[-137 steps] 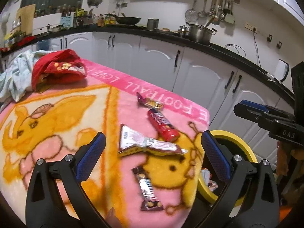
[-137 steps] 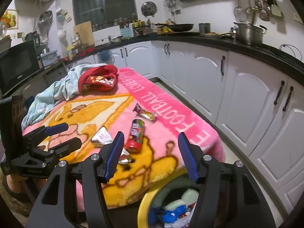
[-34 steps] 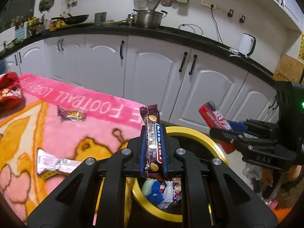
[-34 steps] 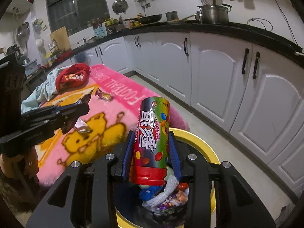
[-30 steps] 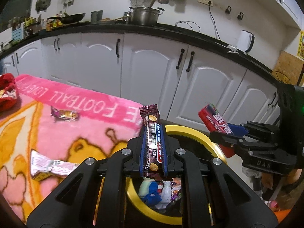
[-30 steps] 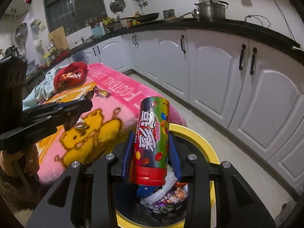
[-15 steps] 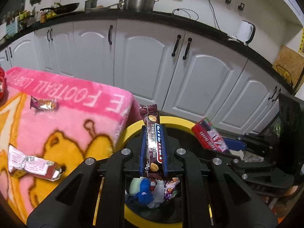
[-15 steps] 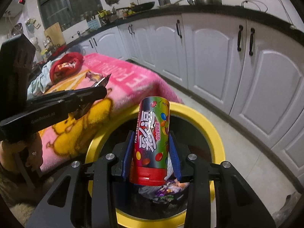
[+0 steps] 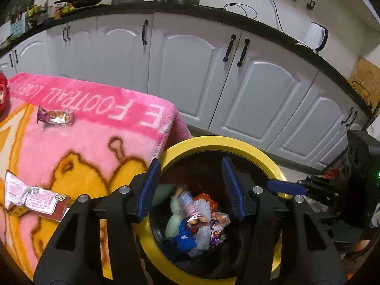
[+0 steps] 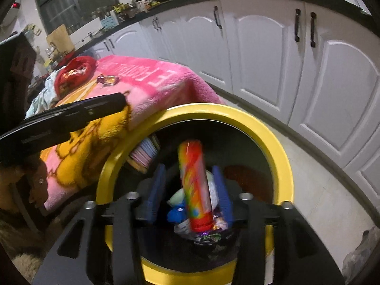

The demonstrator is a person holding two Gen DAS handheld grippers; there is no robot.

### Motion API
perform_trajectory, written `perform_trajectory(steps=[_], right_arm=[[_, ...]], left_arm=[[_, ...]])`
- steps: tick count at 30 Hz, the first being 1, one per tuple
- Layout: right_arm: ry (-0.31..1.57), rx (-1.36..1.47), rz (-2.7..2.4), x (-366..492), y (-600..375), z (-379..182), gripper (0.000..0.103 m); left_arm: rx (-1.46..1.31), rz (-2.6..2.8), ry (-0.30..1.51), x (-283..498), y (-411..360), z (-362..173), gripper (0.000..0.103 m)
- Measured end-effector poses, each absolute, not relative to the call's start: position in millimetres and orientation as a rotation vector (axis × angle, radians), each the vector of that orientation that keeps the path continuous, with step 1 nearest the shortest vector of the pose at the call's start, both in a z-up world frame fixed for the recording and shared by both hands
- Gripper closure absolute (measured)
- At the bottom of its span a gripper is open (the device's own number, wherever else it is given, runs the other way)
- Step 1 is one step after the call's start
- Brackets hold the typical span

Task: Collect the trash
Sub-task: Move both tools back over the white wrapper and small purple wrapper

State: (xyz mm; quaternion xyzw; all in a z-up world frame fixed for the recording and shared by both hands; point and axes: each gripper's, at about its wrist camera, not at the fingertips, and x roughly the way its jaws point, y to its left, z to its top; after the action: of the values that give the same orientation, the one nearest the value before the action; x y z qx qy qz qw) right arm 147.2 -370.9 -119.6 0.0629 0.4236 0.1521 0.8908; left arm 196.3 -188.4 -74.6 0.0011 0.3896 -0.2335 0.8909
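Note:
The yellow-rimmed black bin (image 9: pixel 220 140) stands against the pink blanket's edge, with a heap of wrappers (image 9: pixel 199 216) inside. My left gripper (image 9: pixel 190 166) hangs over the bin, its jaws opening and nothing between them. My right gripper (image 10: pixel 188 167) is over the same bin (image 10: pixel 273 142) with jaws opening. The colourful candy tube (image 10: pixel 194 185) is a blur between the blue pads (image 10: pixel 155 192), clear of both. A purple wrapper (image 9: pixel 55 116) and a silver-and-red wrapper (image 9: pixel 33 198) lie on the blanket (image 9: pixel 95 142).
White cabinet doors (image 9: pixel 190 71) with black handles run behind the bin under a dark counter. A red cloth (image 10: pixel 73 73) sits at the blanket's far end. Pale floor (image 10: pixel 320 190) lies to the right of the bin.
Both grippers sank toward the bin and opened. The brown bar has left the left jaws, and the candy tube has come loose from the right pads and is dropping.

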Motion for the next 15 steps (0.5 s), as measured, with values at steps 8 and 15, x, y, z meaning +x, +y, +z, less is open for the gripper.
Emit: perform_trajectory(steps=[8,15], right_arm=[[0.848,0.143,0.262,141,-391,-112,0.051],[0.795,0.146,0.238,139,-399,-95,0.046]], left_arm=[[0.001,-0.436,0.795,192,-176,-69,0.014],[-0.006,-0.389,0.774,184,-162,-60,0.011]])
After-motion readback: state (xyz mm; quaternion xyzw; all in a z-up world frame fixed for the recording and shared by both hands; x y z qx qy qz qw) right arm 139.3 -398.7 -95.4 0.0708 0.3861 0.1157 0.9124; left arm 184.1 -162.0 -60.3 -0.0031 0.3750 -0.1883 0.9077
